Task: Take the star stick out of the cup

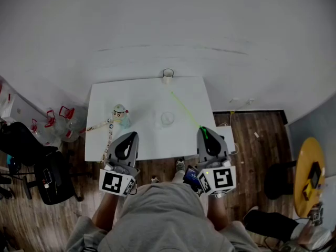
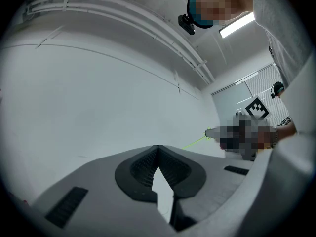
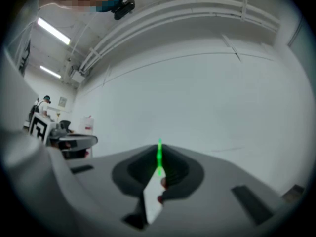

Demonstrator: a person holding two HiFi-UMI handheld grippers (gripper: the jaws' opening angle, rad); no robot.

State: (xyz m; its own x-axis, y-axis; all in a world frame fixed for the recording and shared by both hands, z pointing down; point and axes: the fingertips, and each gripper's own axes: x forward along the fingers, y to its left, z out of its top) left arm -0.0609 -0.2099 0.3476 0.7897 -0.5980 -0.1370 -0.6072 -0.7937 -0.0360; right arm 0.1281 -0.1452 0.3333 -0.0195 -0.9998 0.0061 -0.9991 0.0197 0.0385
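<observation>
A thin green stick (image 1: 185, 109) runs aslant over the white table (image 1: 105, 140), from my right gripper (image 1: 204, 132) toward the far edge. Its far tip ends just short of a small white cup (image 1: 167, 75) at that edge; whether they touch I cannot tell. The right gripper (image 3: 159, 154) is shut on the stick's (image 3: 159, 152) near end, which shows green between its pads. My left gripper (image 1: 129, 136) hangs over the table's front left, and its jaws (image 2: 158, 148) are shut with nothing between them. A clear cup (image 1: 167, 118) stands mid-table.
A small toy figure (image 1: 121, 115) with a beaded chain (image 1: 109, 138) lies on the table's left side. Bags (image 1: 58, 124) and a black chair (image 1: 44, 172) stand on the floor at left. A yellow round table (image 1: 310, 175) is at right. A white wall rises behind the table.
</observation>
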